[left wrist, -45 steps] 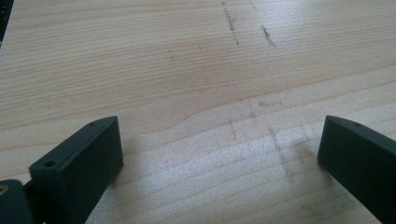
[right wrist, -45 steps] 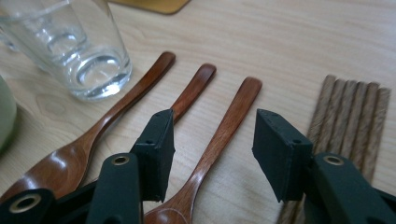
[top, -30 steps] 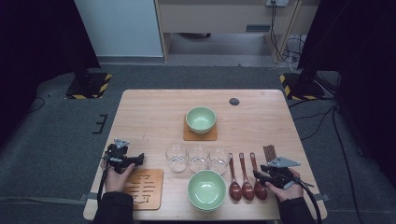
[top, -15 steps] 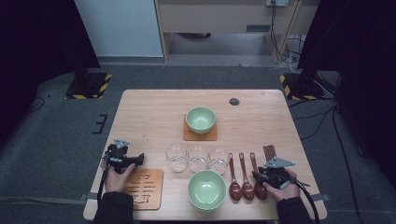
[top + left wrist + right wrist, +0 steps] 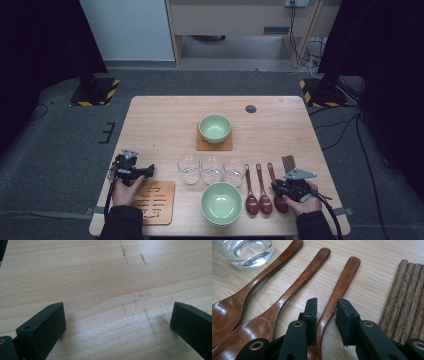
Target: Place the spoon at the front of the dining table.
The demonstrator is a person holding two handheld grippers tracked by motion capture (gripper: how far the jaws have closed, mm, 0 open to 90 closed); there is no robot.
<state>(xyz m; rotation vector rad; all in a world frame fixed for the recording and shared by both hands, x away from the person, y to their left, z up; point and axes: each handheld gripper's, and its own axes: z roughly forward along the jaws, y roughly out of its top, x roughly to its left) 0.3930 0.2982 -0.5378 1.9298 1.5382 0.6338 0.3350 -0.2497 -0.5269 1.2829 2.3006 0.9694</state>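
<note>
We hold the right hand-held gripper (image 5: pixel 325 315) low over the near right part of the bench (image 5: pixel 165 125), with its jaws straddling the handle of the rightmost wooden spoon (image 5: pixel 337 292). The jaws have just been closing and now stand narrow, one on each side of the handle. A small gap remains on the right side, and we cannot tell whether the left pad touches the wood. The spoon lies flat on the bench, bowl toward us.

In the high view, this spoon (image 5: pixel 276 192) is the last in a row of three. The middle spoon (image 5: pixel 262 192) and the left spoon (image 5: pixel 250 192) lie parallel just beside it. A bundle of dark chopsticks (image 5: pixel 288 163) lies just to its right, and the right hand-held gripper (image 5: pixel 280 189) sits over its bowl end.

We hold the left hand-held gripper (image 5: pixel 146 170) near the left edge of the bench, just above the carved wooden coaster (image 5: pixel 152 202). Its jaws stand wide apart over bare wood, with nothing between them.

Three glass cups (image 5: pixel 212 170) stand in a row between two green bowls (image 5: pixel 221 202).
</note>
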